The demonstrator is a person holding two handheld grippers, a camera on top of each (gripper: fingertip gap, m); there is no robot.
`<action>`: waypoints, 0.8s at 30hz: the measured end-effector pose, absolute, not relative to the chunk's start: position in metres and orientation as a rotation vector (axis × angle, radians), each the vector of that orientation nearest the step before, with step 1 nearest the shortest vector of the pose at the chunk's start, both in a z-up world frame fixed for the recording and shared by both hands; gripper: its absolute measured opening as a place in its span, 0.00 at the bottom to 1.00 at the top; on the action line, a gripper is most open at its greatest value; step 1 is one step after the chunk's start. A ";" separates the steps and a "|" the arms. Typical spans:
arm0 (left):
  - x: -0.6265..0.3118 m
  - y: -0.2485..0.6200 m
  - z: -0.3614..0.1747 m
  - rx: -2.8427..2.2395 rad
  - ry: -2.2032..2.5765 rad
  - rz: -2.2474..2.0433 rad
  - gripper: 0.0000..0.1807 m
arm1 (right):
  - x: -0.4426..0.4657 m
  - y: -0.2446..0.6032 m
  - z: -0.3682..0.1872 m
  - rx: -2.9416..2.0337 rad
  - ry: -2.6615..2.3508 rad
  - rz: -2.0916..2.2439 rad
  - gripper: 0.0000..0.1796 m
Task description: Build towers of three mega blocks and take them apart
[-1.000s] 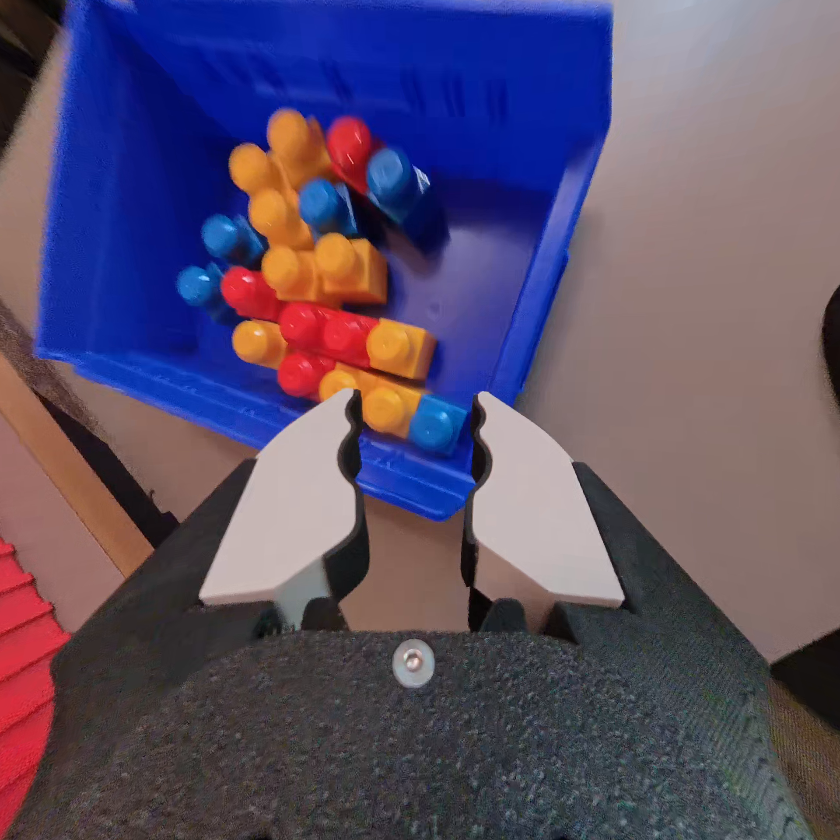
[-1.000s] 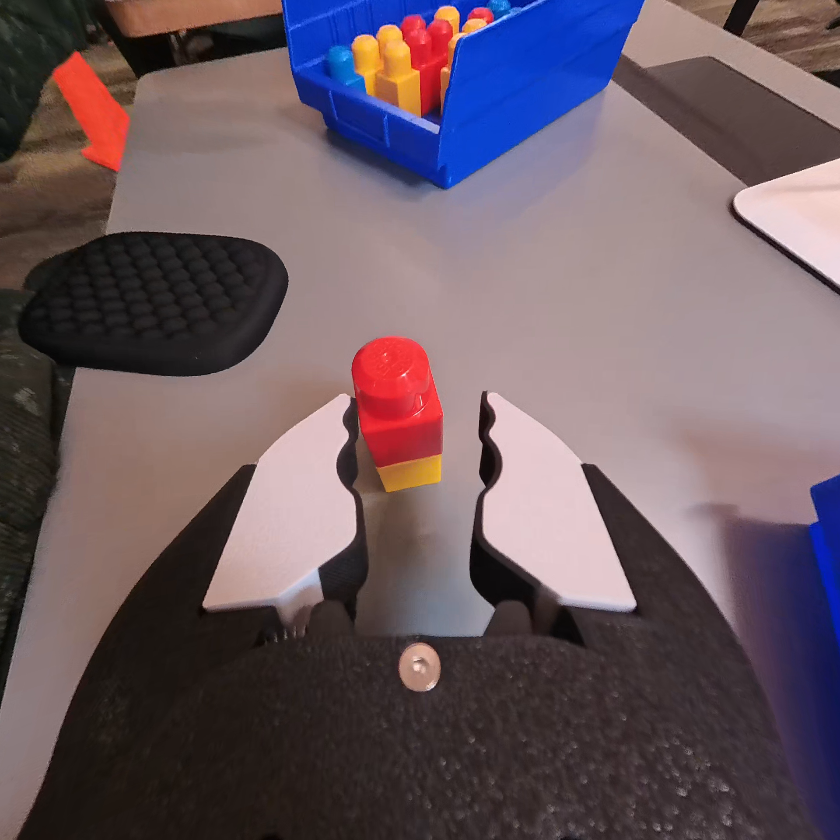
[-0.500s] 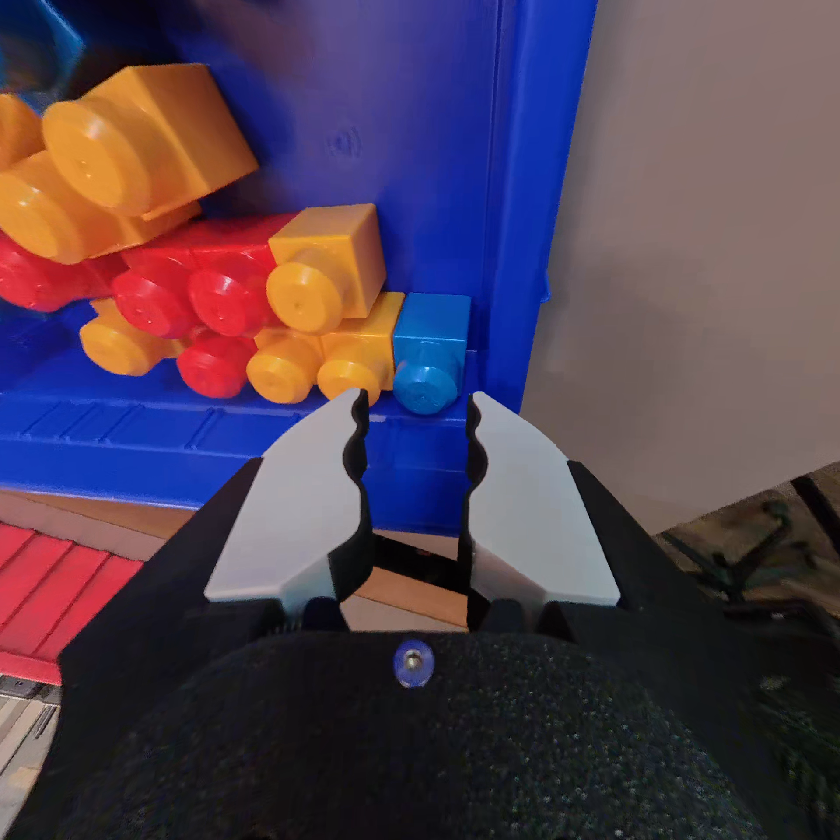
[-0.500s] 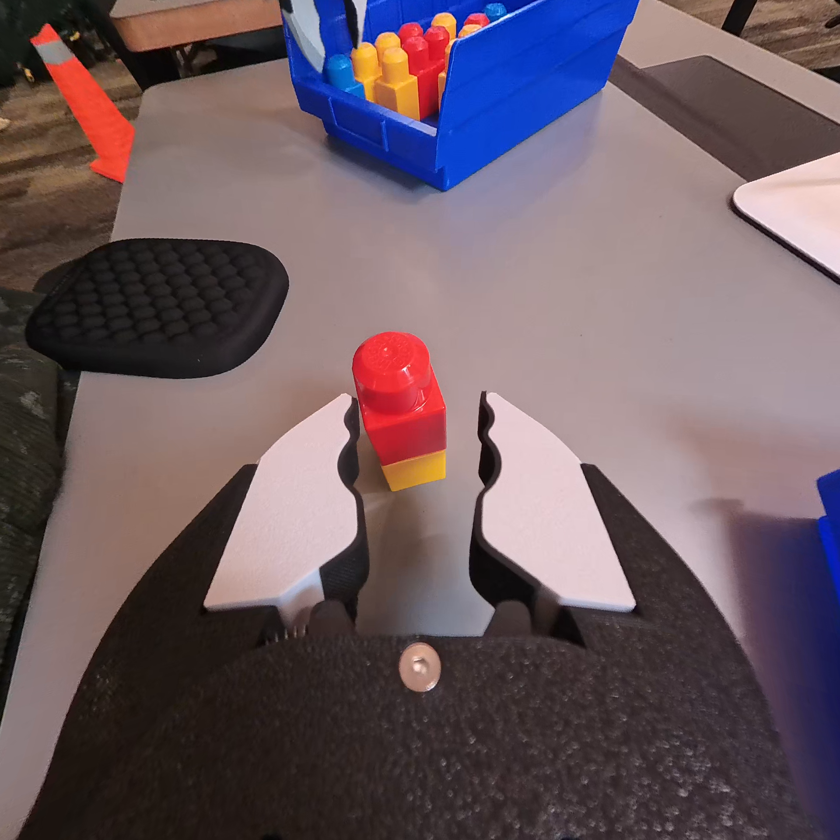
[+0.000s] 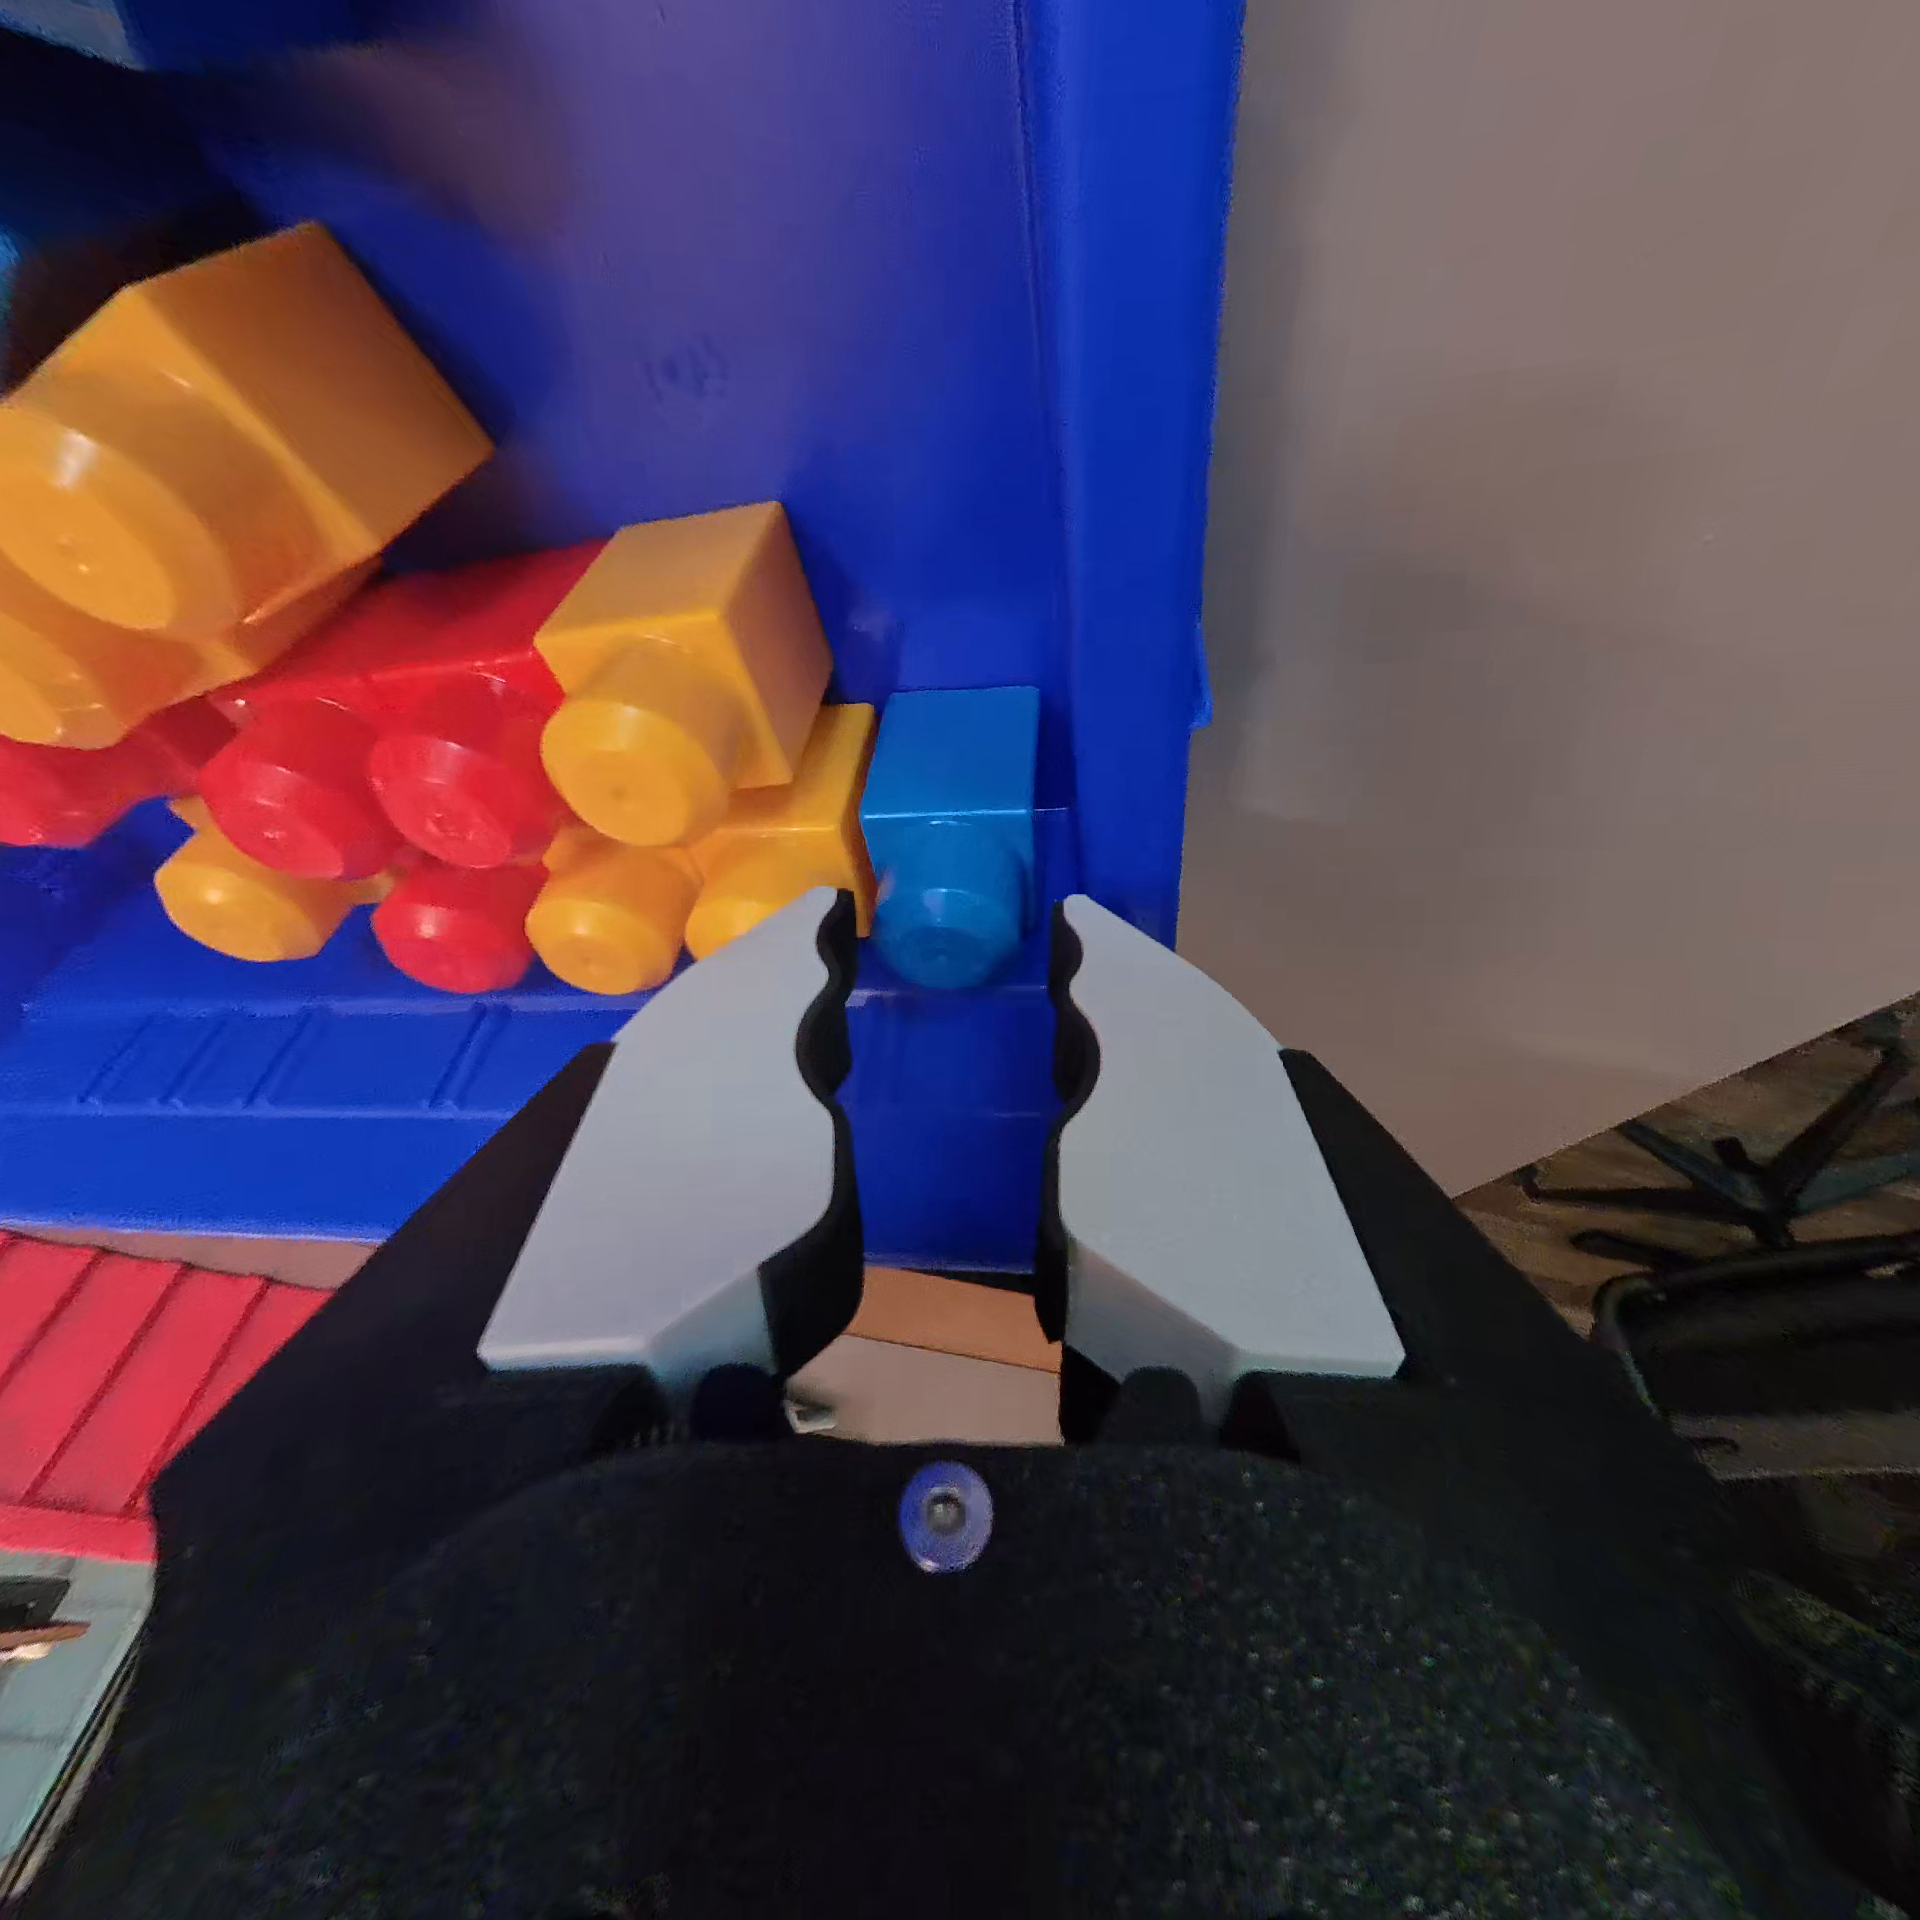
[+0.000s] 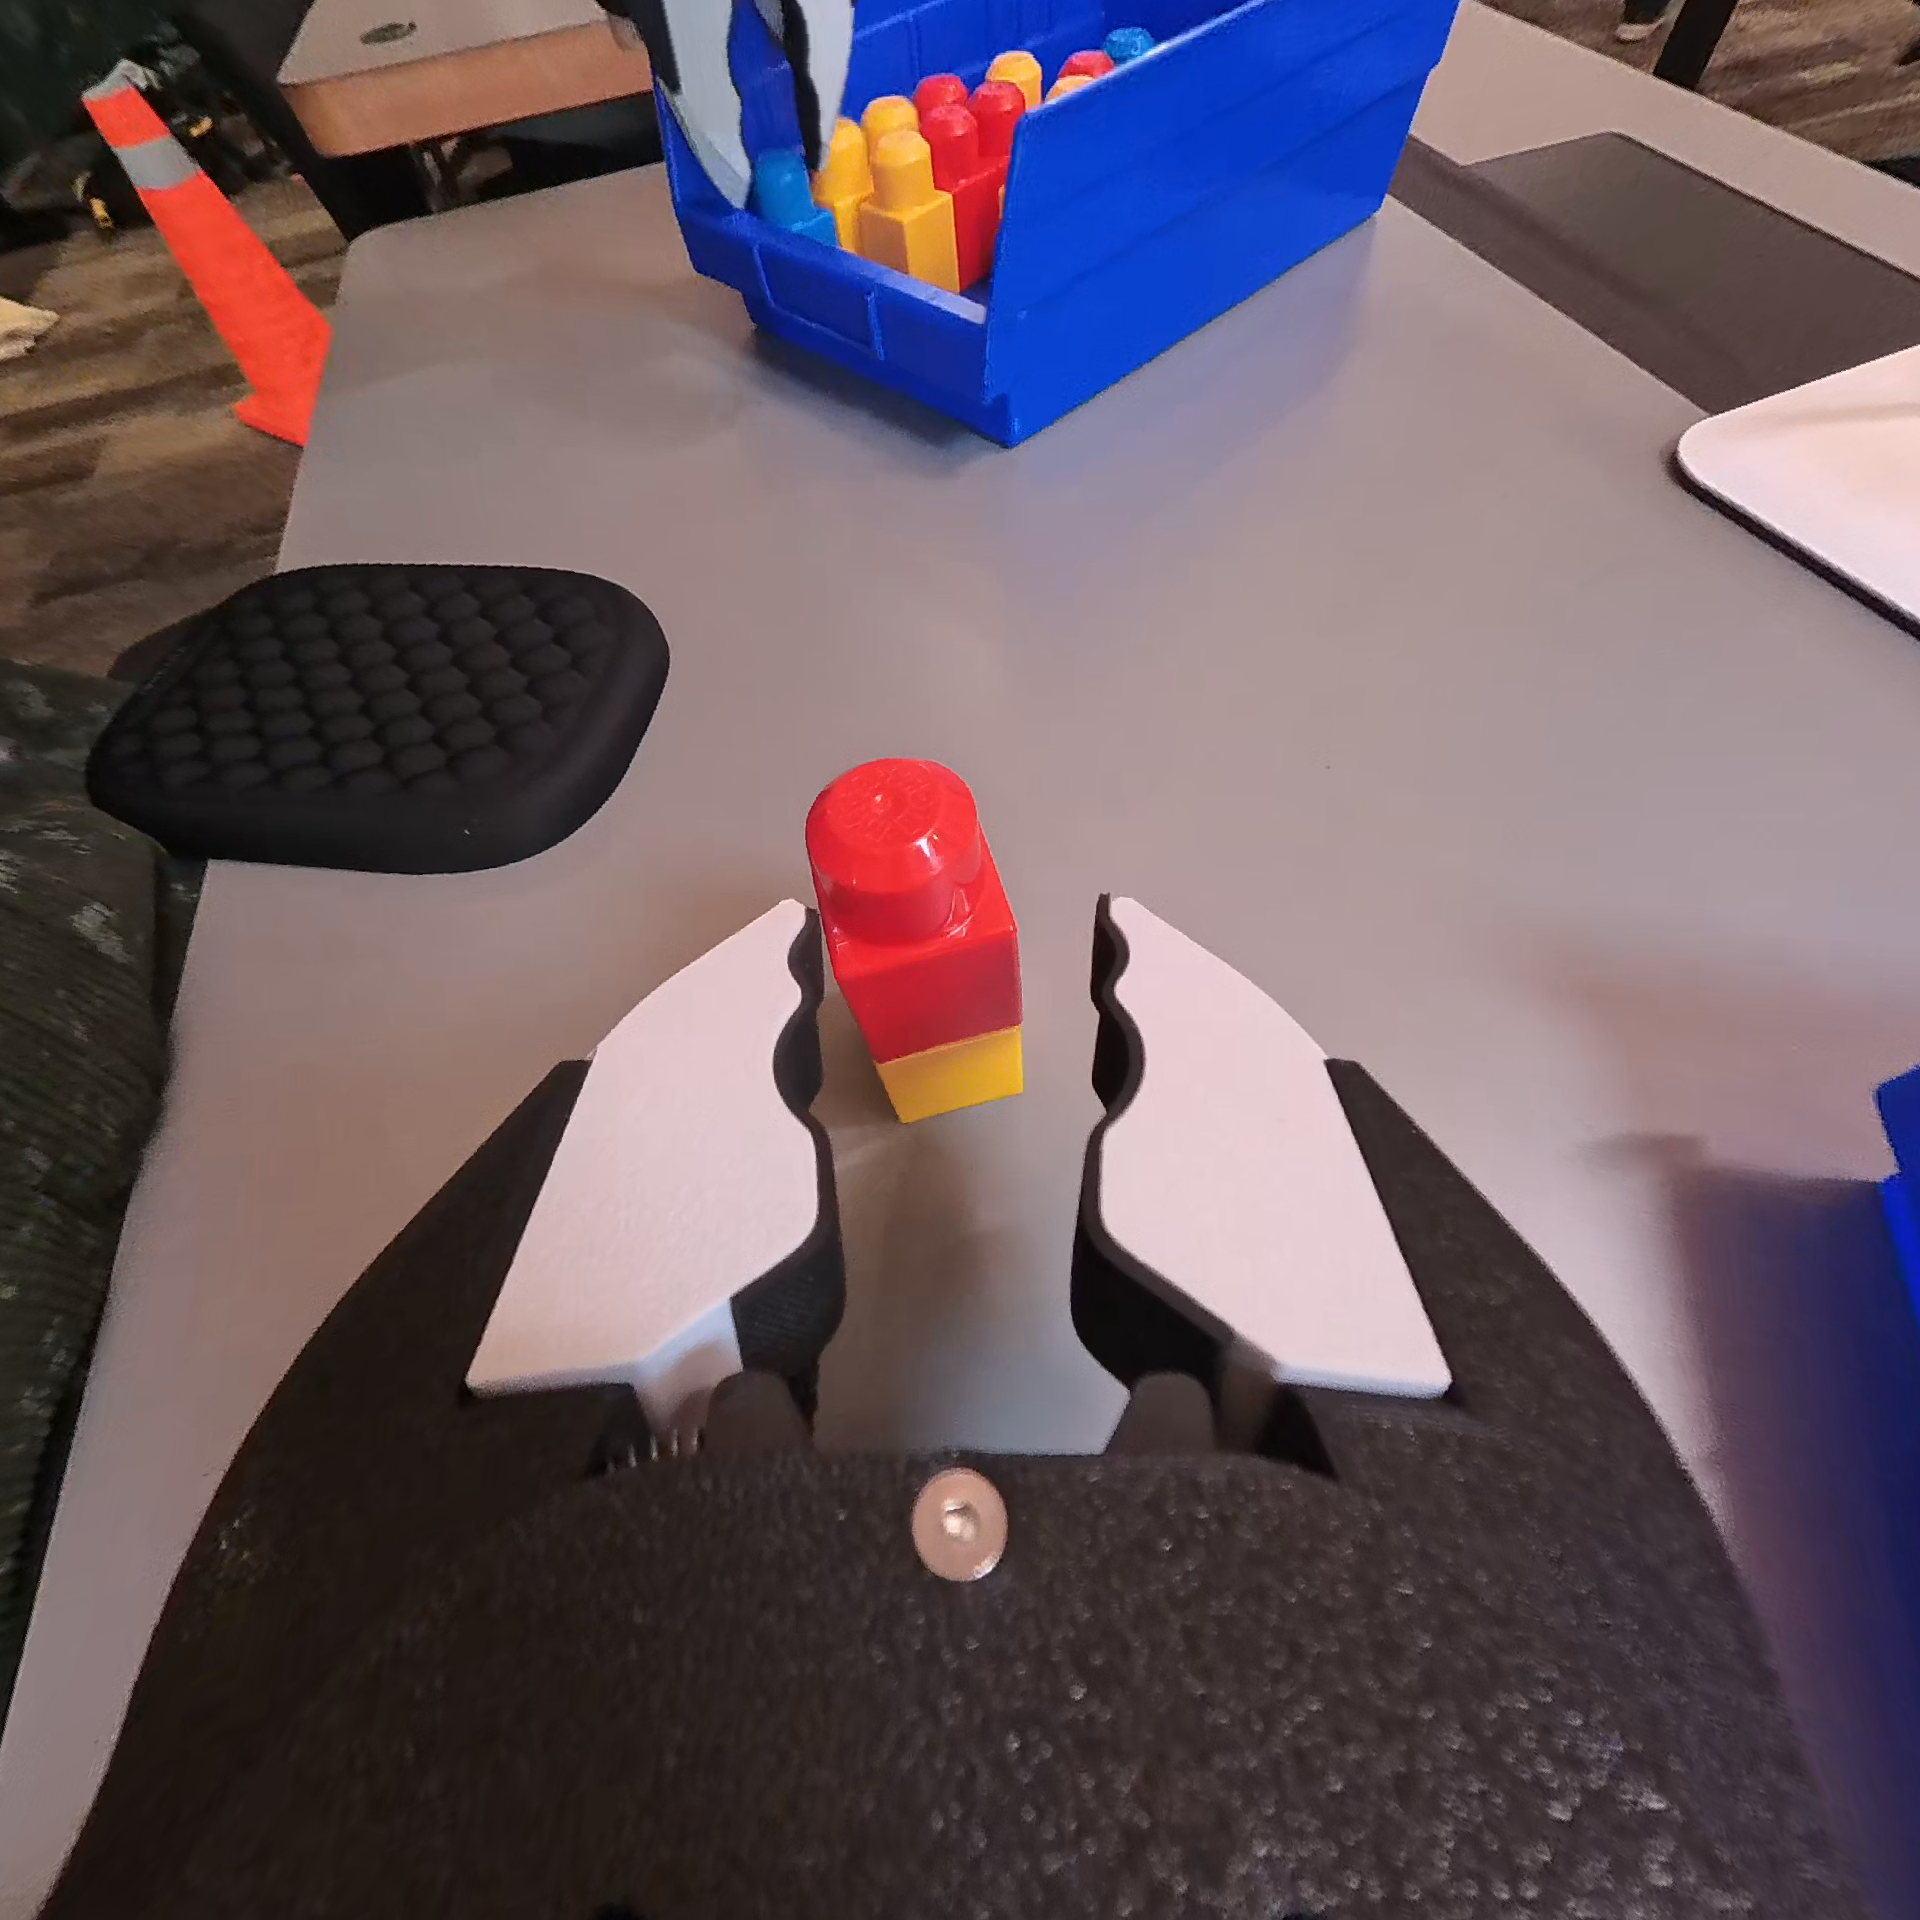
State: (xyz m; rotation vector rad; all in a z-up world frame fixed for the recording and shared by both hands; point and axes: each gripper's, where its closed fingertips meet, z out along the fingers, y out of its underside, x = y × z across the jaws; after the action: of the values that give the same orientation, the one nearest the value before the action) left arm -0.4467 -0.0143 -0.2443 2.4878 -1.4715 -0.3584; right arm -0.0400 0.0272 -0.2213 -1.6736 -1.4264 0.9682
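Observation:
In the left wrist view, my left gripper (image 5: 948, 914) is open, its tips at the stud of a blue block (image 5: 951, 831) in the corner of the blue bin (image 5: 1122, 520). Yellow blocks (image 5: 675, 675) and red blocks (image 5: 395, 748) lie piled beside it. In the right wrist view, a red block (image 6: 909, 914) sits stacked on a yellow block (image 6: 951, 1075) on the grey table (image 6: 1247, 675). My right gripper (image 6: 951, 914) is open around this stack, not touching it. The left gripper (image 6: 758, 94) shows far off, over the bin (image 6: 1143, 229).
A black textured pad (image 6: 384, 717) lies at the table's left edge. A white board (image 6: 1829, 478) is at the right. Another blue thing (image 6: 1901, 1195) shows at the right edge. An orange cone (image 6: 218, 270) stands on the floor beyond. One gripper's finger ends stand about 40 cm off the other's. To the blue thing (image 6: 1901, 1195): right tips about 20 cm, left tips about 50 cm.
My left gripper has dropped toward the bin's corner and closed in on the blue block. My right gripper has stayed open around the red-and-yellow stack, nearly still.

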 end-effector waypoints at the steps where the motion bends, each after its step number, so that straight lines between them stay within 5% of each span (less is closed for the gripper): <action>1: -0.449 -0.014 -0.246 2.476 -1.470 -0.362 0.18 | -0.040 0.027 -0.221 -1.672 -1.429 0.965 0.28; 6: -0.455 -0.009 -0.247 2.440 -1.434 -0.436 0.16 | -0.040 0.027 -0.219 -1.664 -1.423 0.963 0.28; 12: -0.401 0.012 -0.184 2.678 -1.633 -0.465 0.15 | -0.037 0.027 -0.231 -1.712 -1.471 0.923 0.28; 18: -0.259 0.009 -0.133 2.888 -2.164 0.083 0.15 | -0.039 0.018 -0.263 -1.780 -1.625 0.818 0.29; 24: -0.161 -0.011 -0.144 2.825 -2.360 0.443 0.15 | -0.052 0.017 -0.253 -1.663 -1.650 0.709 0.21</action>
State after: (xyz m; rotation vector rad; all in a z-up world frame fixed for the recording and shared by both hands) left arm -0.1614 -0.0111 -0.1445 2.8251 -2.3603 0.4428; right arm -0.0522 0.0170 -0.2533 -1.6626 -1.6498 0.7087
